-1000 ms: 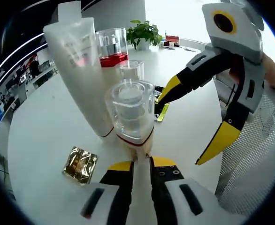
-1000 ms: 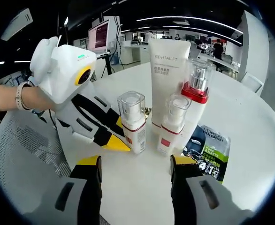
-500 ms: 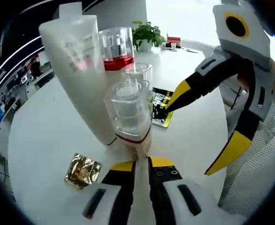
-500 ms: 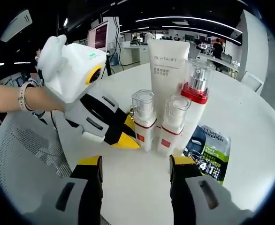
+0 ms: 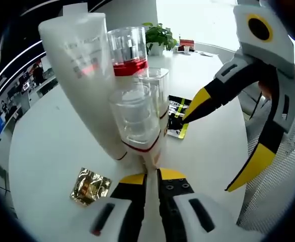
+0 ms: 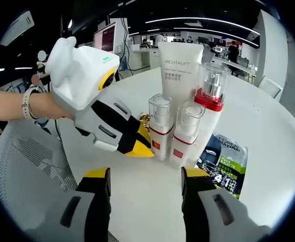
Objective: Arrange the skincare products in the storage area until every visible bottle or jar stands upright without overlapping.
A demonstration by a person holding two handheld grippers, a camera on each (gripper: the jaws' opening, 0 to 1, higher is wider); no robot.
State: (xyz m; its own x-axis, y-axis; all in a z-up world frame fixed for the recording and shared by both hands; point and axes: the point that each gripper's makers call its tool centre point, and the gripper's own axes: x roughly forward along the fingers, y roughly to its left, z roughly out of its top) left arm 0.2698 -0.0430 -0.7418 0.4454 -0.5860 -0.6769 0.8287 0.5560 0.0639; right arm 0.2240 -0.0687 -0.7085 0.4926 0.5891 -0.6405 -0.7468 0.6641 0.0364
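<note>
pump bottle (image 6: 160, 127) with a clear cap and red collar stands upright on the white table (image 6: 268, 146), held low on its body by the left gripper (image 6: 136, 146), whose yellow-tipped jaws are closed narrow around it. in the left gripper view the same bottle (image 5: 137, 126) rises directly above those jaws. it stands just beside a second small pump bottle (image 6: 183, 132); i cannot tell whether the two touch. behind them stand a tall white tube (image 6: 180, 75) and a taller pump bottle (image 6: 208, 106) with a red band. all four are upright.

step in hand, as judged: seating the held bottle in the row and letting go. keep the base flat on the table, open the jaws evenly, then draw back along the jaw line so no fingertip clips the neighbour. the caps are hard, smooth, clear plastic and the bodies narrow and tall, so a sideways nudge is likely to topple one into the others.

right gripper (image 6: 145, 176) hovers short of the group with its jaws wide apart and nothing between them.

flat items lie on the table: a dark printed sachet (image 6: 223, 161) just beside the taller bottle, and a crinkled gold foil packet (image 5: 91, 185) near the tube.
</note>
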